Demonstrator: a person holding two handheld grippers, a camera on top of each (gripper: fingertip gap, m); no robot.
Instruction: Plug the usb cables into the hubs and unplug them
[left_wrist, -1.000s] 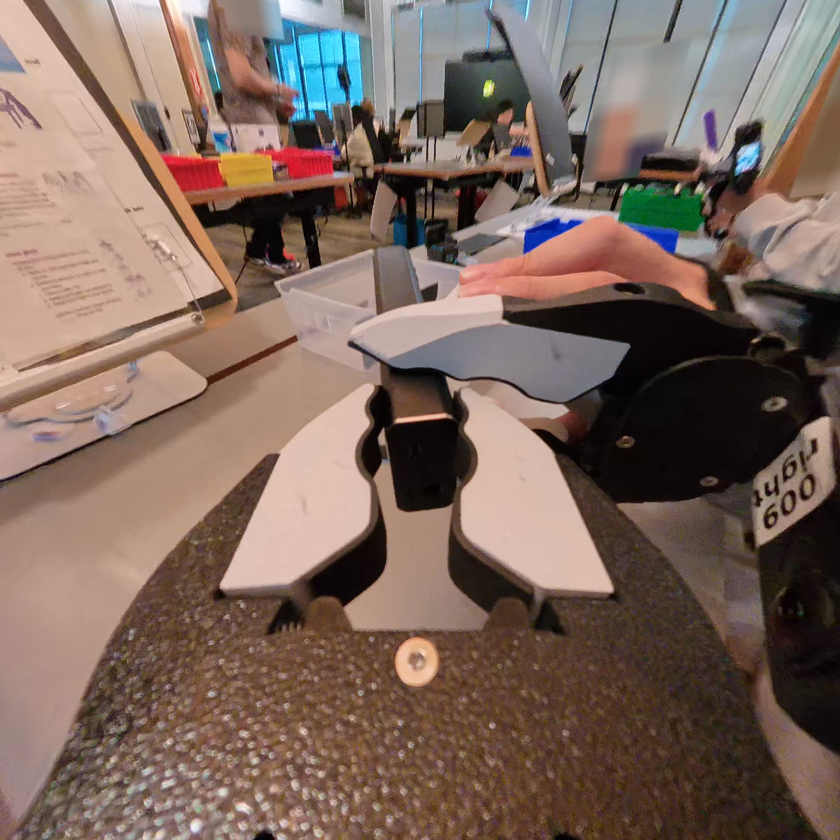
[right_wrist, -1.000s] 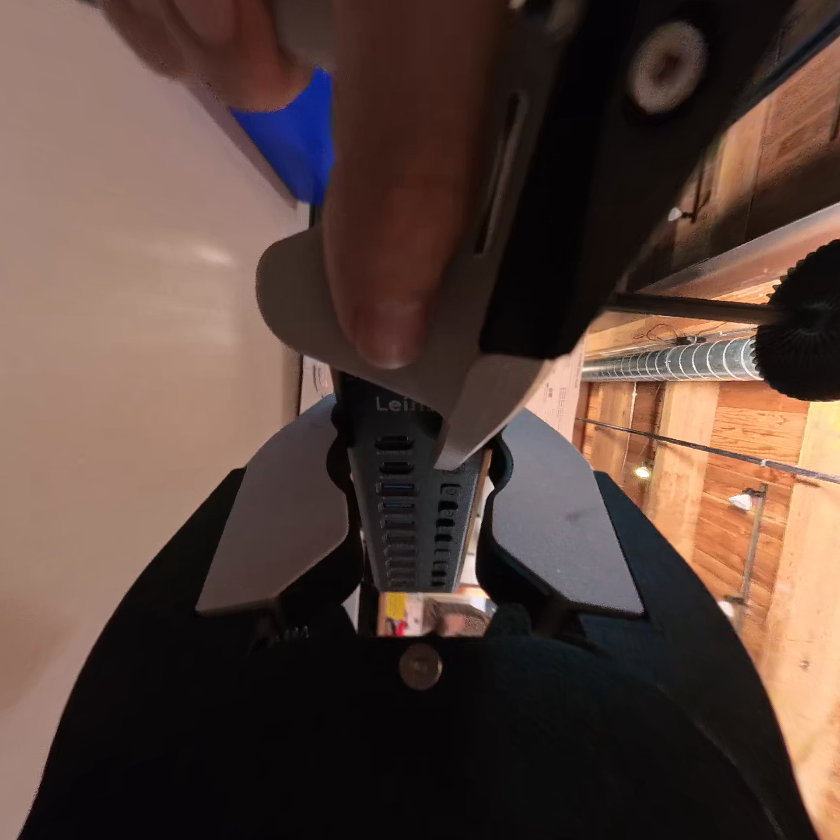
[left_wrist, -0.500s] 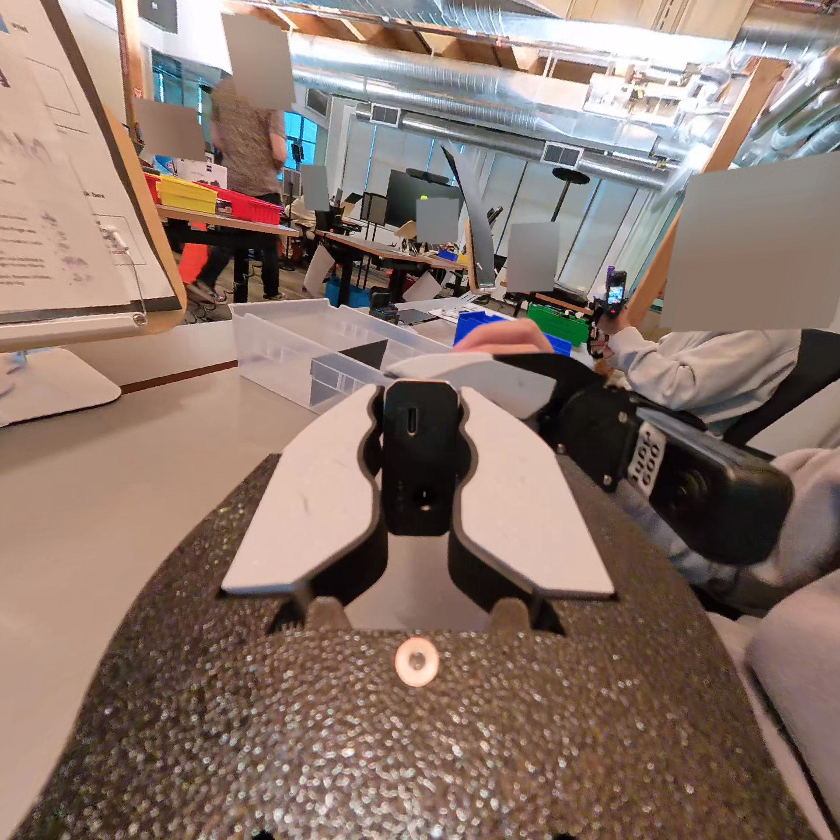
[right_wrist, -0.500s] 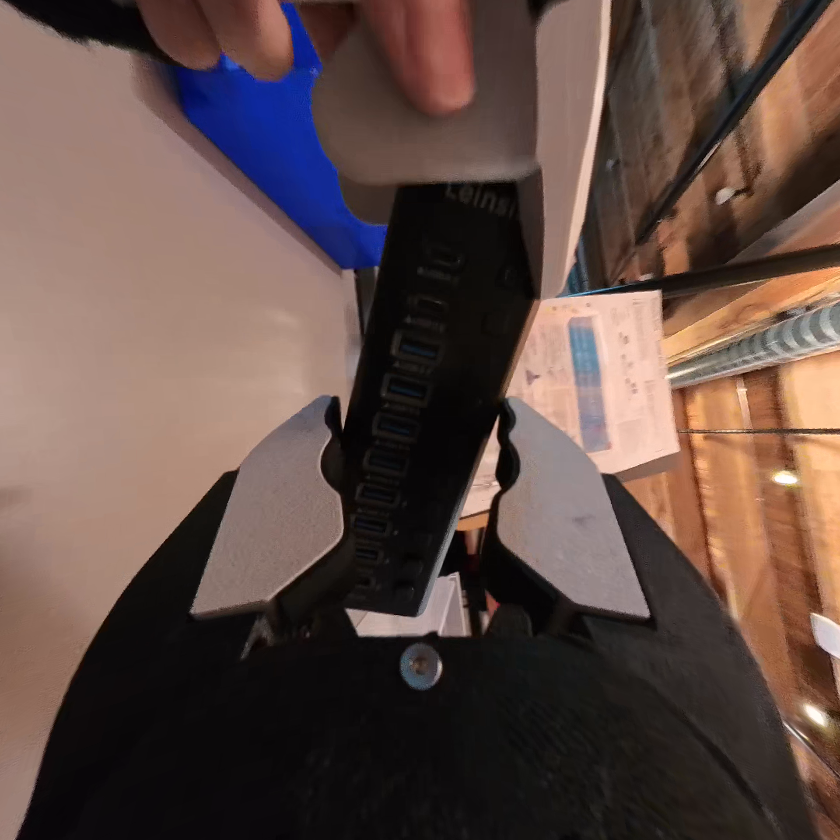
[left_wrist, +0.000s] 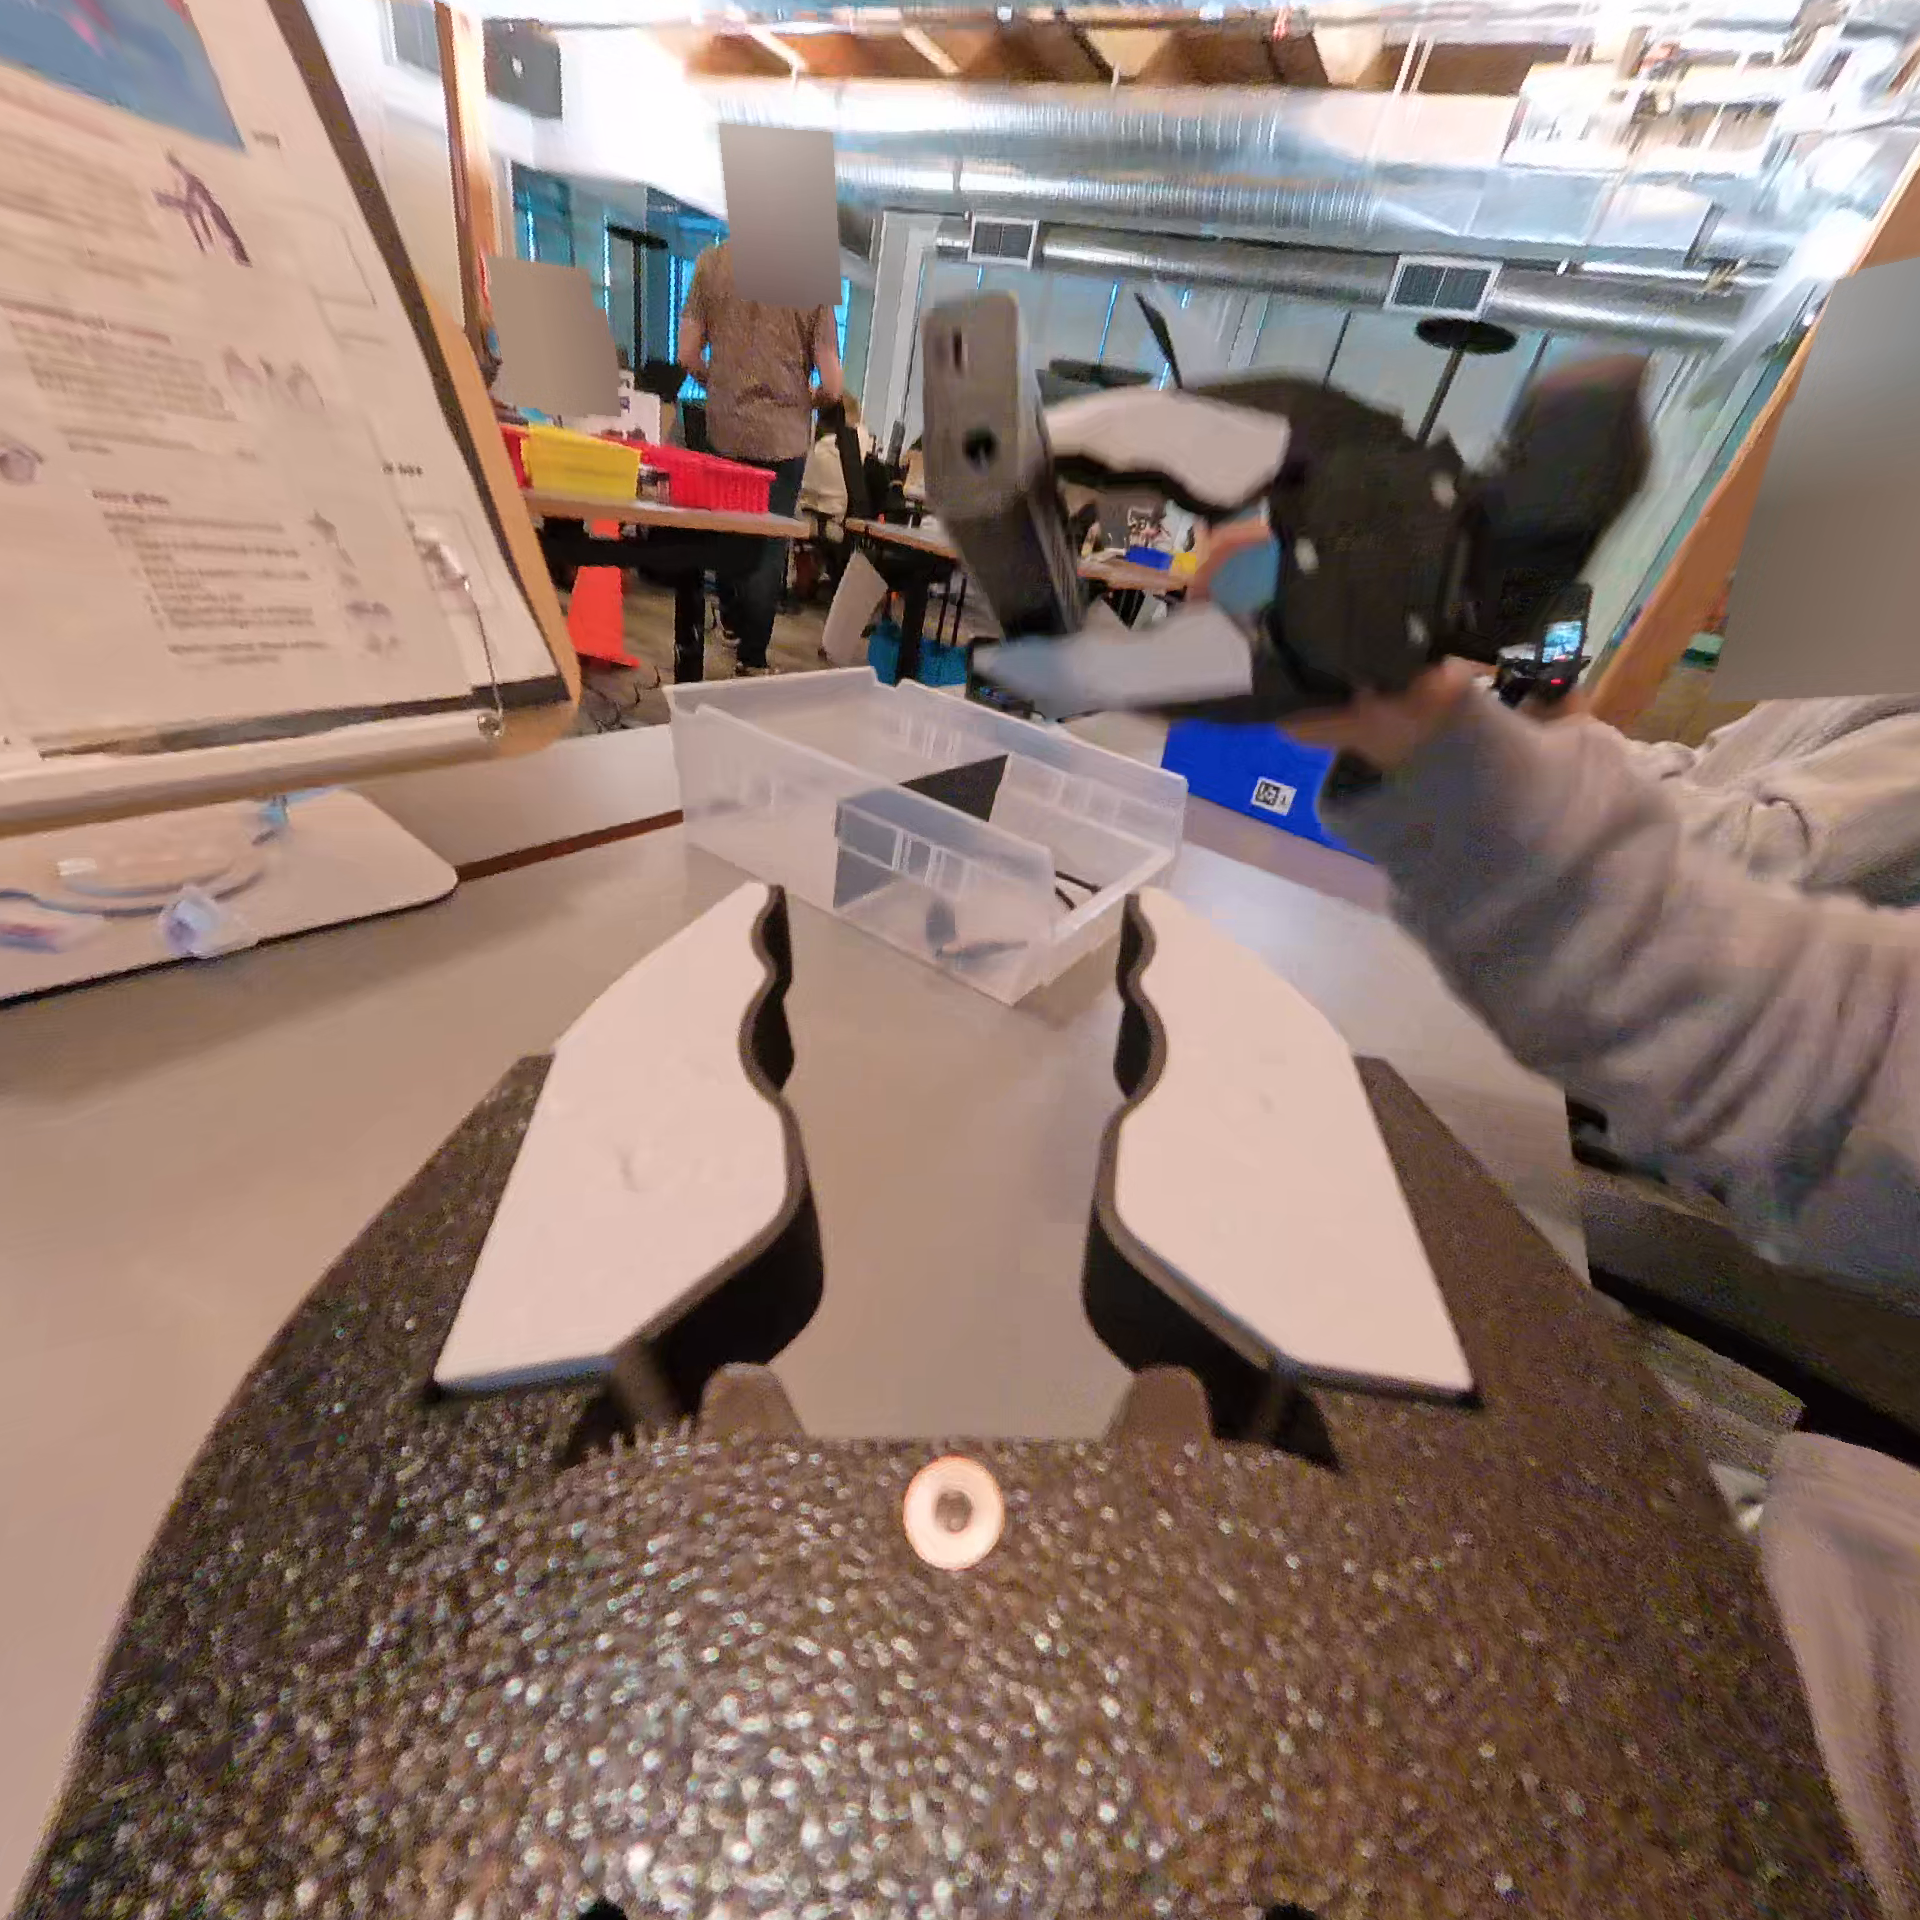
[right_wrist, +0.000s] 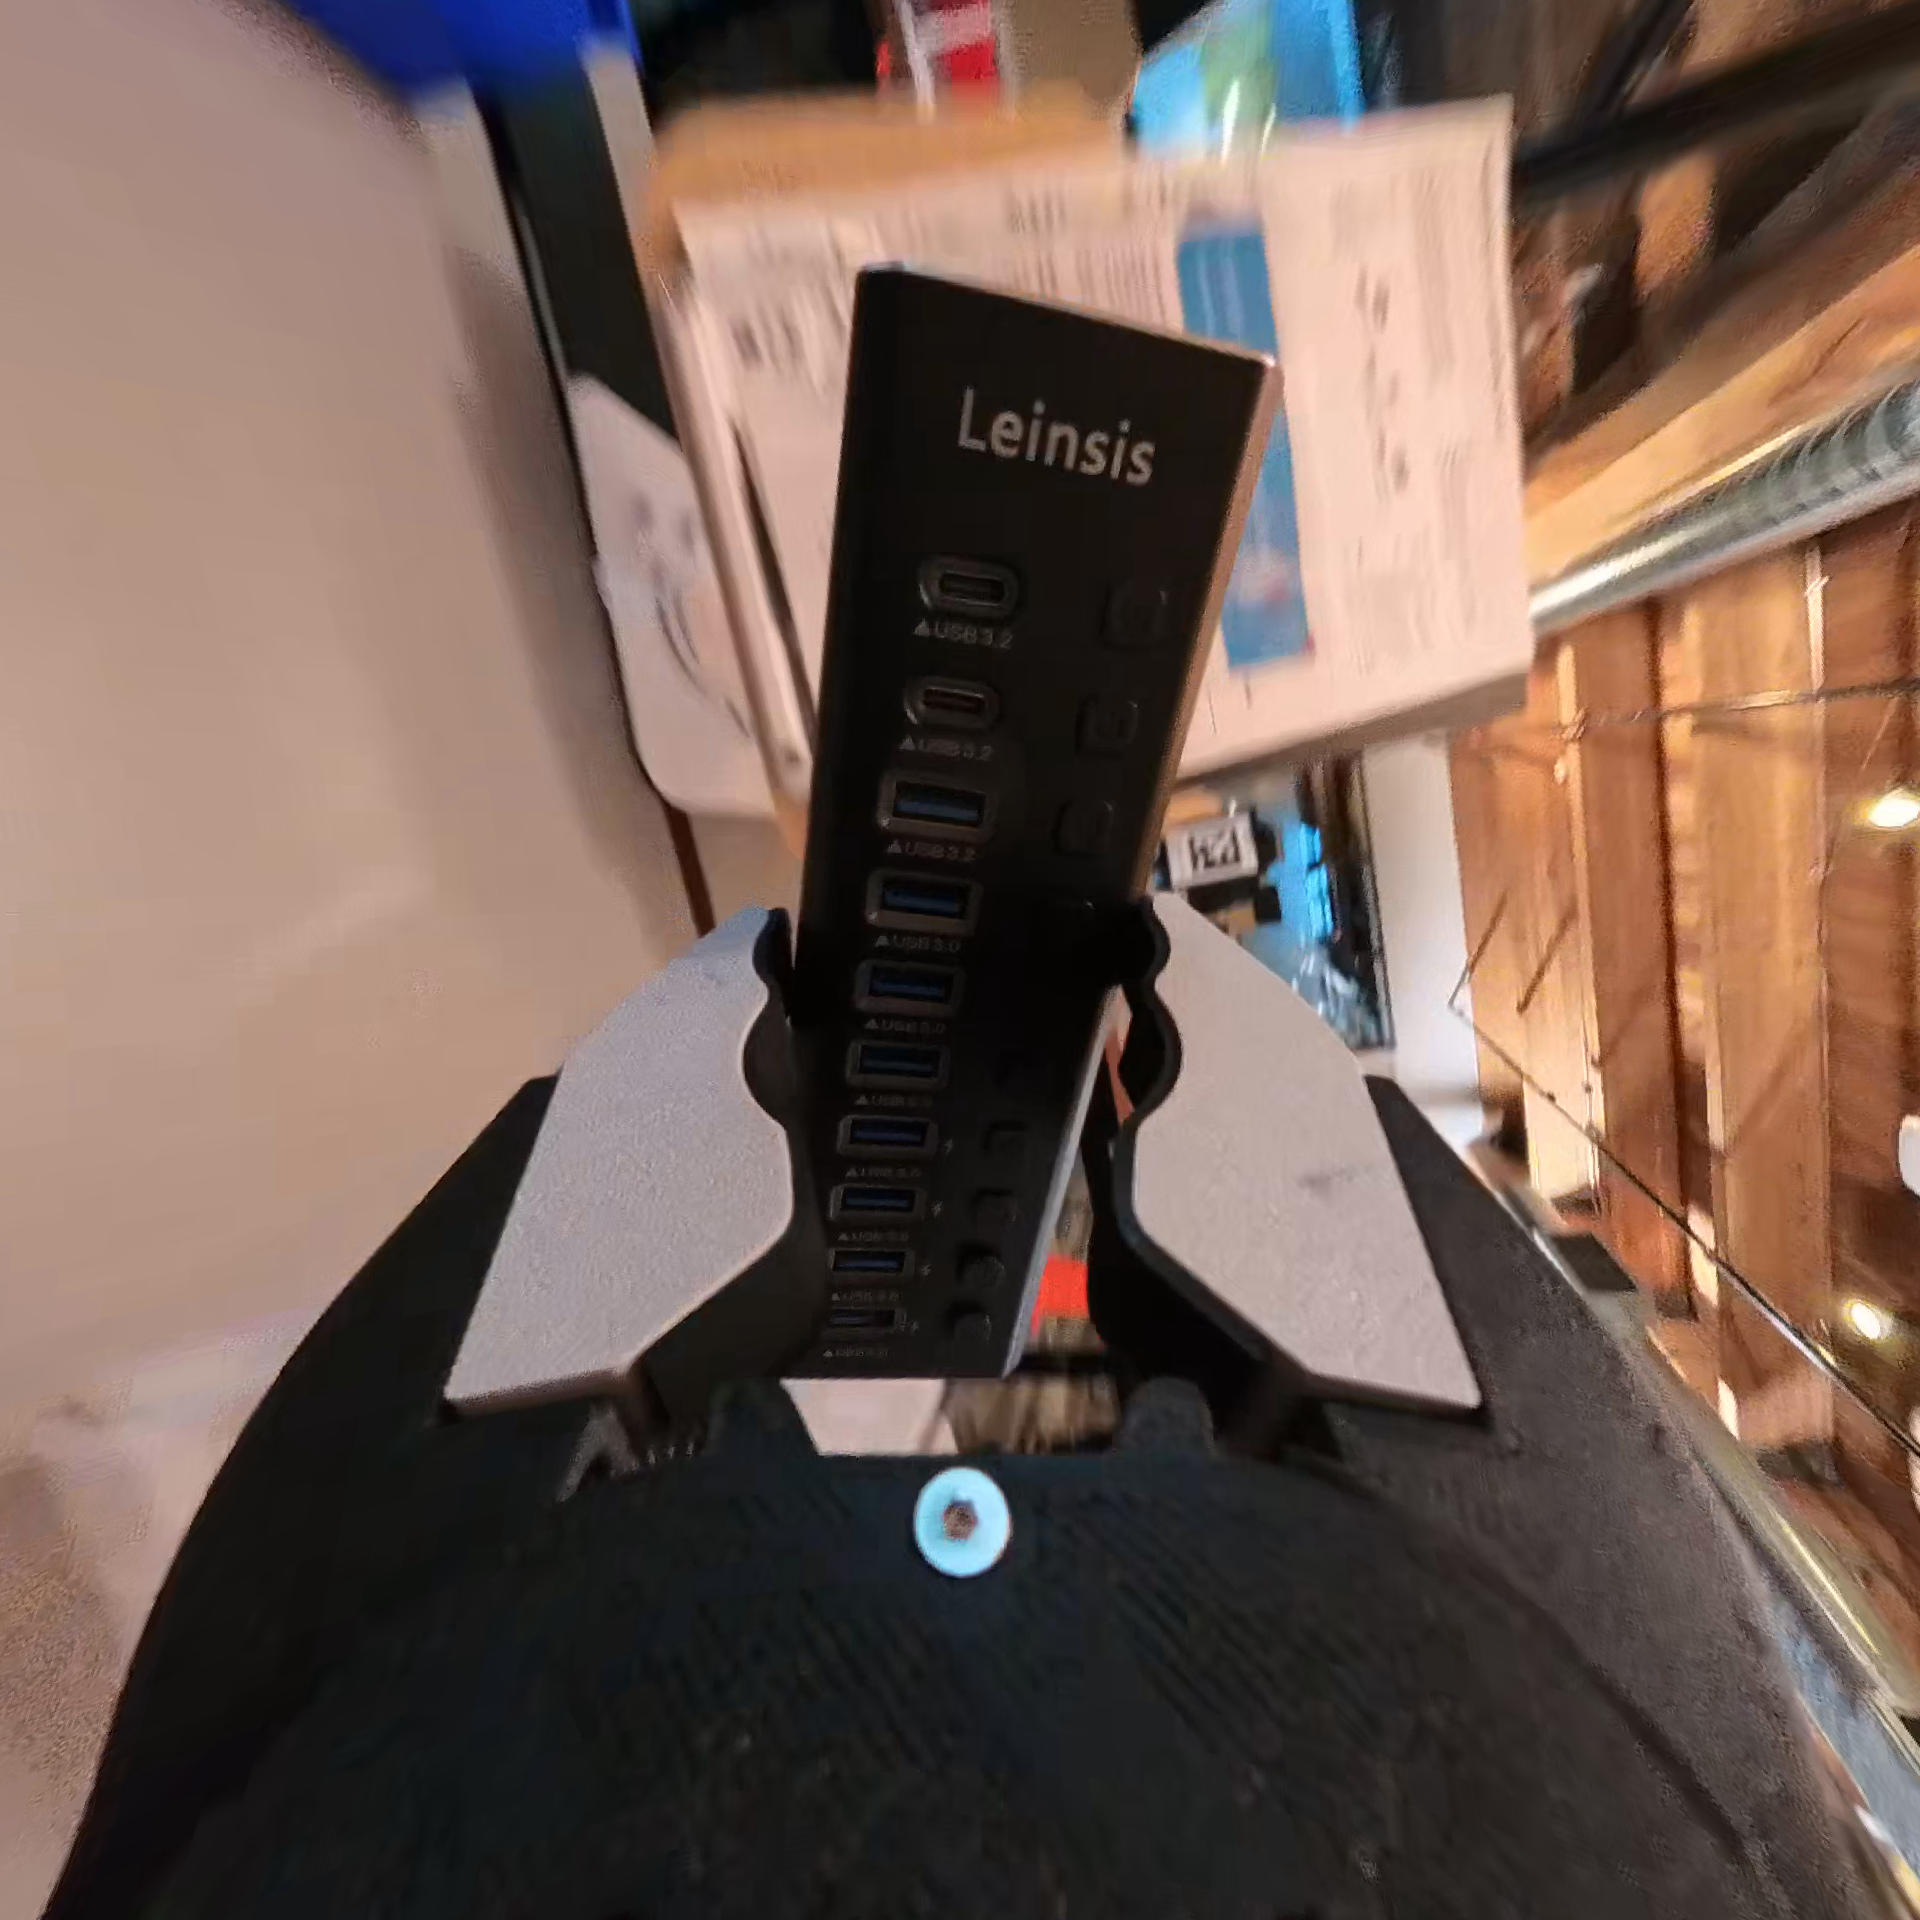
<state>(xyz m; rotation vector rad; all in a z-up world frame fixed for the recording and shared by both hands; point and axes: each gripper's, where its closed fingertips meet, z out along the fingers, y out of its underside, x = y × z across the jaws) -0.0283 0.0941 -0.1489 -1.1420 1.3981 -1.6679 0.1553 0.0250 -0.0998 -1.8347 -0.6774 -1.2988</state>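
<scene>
The black hub (right_wrist: 1023, 810) is clamped between the fingers of the right gripper (right_wrist: 961, 1029) and held aloft above the bench (left_wrist: 312, 1091). The left gripper (left_wrist: 951, 1039) is spread open and empty, aimed at the clear bin (left_wrist: 925, 821) (where cables seem to lie). A cable should be gripped just behind its plug, with the hub kept steady.

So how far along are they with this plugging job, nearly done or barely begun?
Barely begun, it seems. Done: the right gripper has the black hub clamped and lifted. In hand: the left gripper is open and empty, facing a clear plastic bin on the table. Left: every port visible on the hub is empty, so all plugging and unplugging remains.
</scene>
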